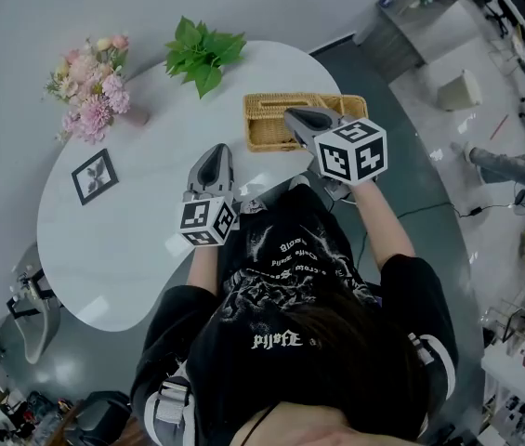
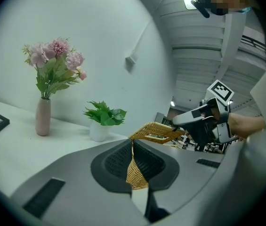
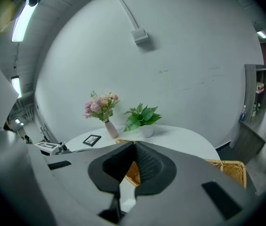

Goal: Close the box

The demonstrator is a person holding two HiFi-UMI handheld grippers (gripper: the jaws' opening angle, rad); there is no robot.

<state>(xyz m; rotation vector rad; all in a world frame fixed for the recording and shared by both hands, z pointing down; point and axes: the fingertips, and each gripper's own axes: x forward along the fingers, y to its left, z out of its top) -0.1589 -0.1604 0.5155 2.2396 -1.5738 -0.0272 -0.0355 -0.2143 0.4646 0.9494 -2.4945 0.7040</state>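
Note:
A woven wicker box (image 1: 267, 130) stands at the right end of the white table (image 1: 123, 249). In the left gripper view its lid (image 2: 154, 131) is raised at a slant, and my right gripper (image 2: 185, 120) is shut on the lid's far edge. From the head view the right gripper (image 1: 292, 114) lies over the box top. Wicker (image 3: 228, 169) shows under and beside the right gripper (image 3: 133, 147) in its own view. My left gripper (image 1: 216, 152) hovers left of the box with jaws shut and nothing in them; the box shows past its tips (image 2: 133, 147).
A vase of pink flowers (image 1: 93, 91) and a green potted plant (image 1: 203, 52) stand at the table's far side. A small framed picture (image 1: 95, 175) lies at the left. The table's curved near edge runs just in front of the person.

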